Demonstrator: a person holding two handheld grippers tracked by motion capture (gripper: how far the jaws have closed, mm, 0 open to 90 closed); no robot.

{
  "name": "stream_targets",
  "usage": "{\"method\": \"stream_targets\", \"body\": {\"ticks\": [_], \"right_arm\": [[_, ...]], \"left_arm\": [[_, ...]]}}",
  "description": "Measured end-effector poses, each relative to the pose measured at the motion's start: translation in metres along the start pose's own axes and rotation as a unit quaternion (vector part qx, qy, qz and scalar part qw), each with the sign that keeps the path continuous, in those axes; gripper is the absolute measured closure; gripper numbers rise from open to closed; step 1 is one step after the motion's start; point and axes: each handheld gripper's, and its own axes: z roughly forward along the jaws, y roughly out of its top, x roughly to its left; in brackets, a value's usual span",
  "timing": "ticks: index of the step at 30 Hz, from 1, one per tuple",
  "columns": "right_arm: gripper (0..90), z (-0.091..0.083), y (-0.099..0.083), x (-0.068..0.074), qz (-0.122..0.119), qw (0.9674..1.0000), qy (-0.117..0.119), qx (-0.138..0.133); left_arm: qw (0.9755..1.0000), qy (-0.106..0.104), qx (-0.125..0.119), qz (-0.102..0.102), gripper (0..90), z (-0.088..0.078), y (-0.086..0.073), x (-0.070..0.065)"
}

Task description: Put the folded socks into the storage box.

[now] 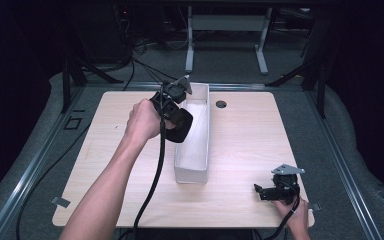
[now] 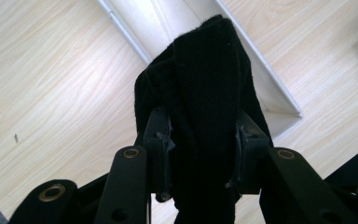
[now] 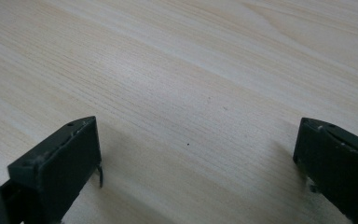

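Two jaws of your left gripper point(image 2: 204, 154) clamp a black cloth point(image 2: 205, 88), soft and ribbed like knitwear, bunched into a rounded lump. You hold it over the near-left wall of the long white box point(image 1: 200, 172), a narrow, smooth-sided tray standing on the pale wood-grain table point(image 1: 250, 135). Your right gripper point(image 3: 198, 154) rests at the table's near right corner, jaws spread wide with bare wood between them. The left gripper view shows the cloth's weave; the high view shows the box's full length

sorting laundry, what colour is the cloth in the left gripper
Black cloth, clearest in the left gripper view.
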Motion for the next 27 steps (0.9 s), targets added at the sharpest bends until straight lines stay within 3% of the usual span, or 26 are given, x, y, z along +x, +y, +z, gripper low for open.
{"method": "stream_targets", "body": {"ticks": [13, 27], "right_arm": [[0.0, 0.0, 0.0, 0.0, 0.0, 1.0, 0.0, 0.0], [0.0, 0.0, 0.0, 0.0, 0.0, 1.0, 0.0, 0.0]], "left_arm": [[0.9999, -0.002, 0.01, 0.005, 64.9, 0.02, 0.011, -0.018], [0.9997, -0.013, 0.022, -0.007, 64.9, 0.052, 0.009, -0.026]]}}
